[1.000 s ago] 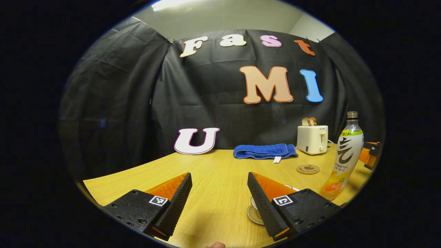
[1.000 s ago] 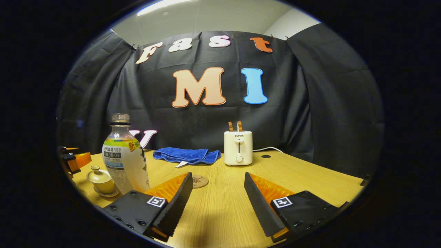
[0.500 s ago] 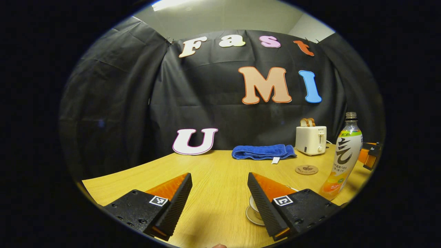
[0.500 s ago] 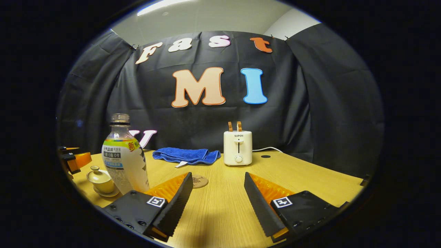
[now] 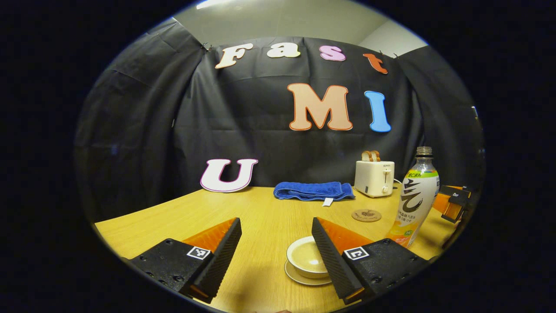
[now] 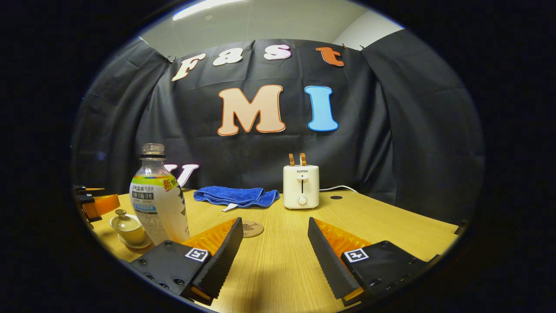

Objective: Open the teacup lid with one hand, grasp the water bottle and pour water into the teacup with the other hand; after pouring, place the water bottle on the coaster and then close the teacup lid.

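Both grippers hover low over the wooden worktop (image 6: 278, 261) with fingers spread wide and nothing between them. The left gripper (image 5: 276, 250) has the lidded teacup (image 5: 306, 260) on its saucer just by its right-hand finger. The uncapped water bottle (image 6: 158, 198) stands upright between teacup and coaster (image 6: 252, 228), beside the right gripper (image 6: 274, 250).

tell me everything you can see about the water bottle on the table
The water bottle is clear plastic with no cap on its neck and a printed label wrapped around most of its body. It stands upright on the wooden table, apart from both grippers, with nothing gripping it. In the right gripper view the lidded teacup sits just to its left; in the left gripper view the bottle stands near the round coaster, not on it.
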Available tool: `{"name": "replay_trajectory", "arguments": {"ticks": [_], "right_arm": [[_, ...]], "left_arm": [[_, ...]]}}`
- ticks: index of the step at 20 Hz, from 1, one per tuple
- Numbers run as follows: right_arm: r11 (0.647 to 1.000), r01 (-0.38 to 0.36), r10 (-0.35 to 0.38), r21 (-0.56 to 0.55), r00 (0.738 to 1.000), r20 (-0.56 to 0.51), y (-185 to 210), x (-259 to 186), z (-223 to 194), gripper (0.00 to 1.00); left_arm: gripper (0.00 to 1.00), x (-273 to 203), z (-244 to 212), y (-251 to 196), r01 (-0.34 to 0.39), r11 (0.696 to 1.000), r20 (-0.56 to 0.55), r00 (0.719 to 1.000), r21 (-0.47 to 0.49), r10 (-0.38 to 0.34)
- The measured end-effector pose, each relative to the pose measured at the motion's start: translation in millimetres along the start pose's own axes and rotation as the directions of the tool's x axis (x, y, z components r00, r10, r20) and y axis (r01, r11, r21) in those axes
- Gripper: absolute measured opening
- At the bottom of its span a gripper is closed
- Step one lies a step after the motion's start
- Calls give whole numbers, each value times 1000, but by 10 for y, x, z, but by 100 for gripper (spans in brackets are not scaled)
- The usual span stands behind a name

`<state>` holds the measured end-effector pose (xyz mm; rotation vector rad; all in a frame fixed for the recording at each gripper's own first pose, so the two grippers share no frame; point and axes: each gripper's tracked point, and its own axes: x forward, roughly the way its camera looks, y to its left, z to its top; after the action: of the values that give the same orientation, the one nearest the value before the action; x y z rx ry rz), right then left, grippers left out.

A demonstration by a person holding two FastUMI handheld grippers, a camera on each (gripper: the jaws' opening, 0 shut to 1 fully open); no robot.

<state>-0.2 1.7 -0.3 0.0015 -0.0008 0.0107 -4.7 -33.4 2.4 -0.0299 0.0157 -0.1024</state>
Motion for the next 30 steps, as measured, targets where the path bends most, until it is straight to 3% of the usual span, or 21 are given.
{"name": "replay_trajectory", "arguments": {"ticks": [8, 14, 18, 21, 24, 26, 27, 30], "right_arm": [[1000, -15, 15, 1, 1000, 0, 23, -4, -3, 96], [1000, -26, 26, 1, 1000, 0, 39, -4, -8, 96], [999, -32, 32, 2, 999, -1, 50, -7, -9, 94], [999, -40, 40, 2, 999, -1, 61, -12, -5, 94], [999, -42, 42, 2, 999, 0, 65, -9, -14, 94], [999, -43, 43, 2, 999, -1, 68, -9, -13, 96], [999, -44, 44, 2, 999, -1, 73, -4, -14, 96], [999, -53, 53, 2, 999, 0, 94, 10, -10, 96]], "left_arm": [[93, 24, -82, -331, 97, 995, -80, 992, 32, -94], [86, 44, -266, -459, 127, 991, -159, 980, 41, -119], [76, 62, -313, -516, 145, 988, -184, 974, 46, -135], [60, 69, -319, -556, 155, 986, -188, 972, 67, -140], [54, 80, -304, -567, 156, 983, -184, 973, 92, -137], [43, 97, -314, -556, 150, 984, -180, 975, 95, -132], [34, 99, -303, -576, 154, 984, -178, 975, 94, -135], [28, 102, -300, -585, 159, 983, -175, 974, 94, -141]]}}
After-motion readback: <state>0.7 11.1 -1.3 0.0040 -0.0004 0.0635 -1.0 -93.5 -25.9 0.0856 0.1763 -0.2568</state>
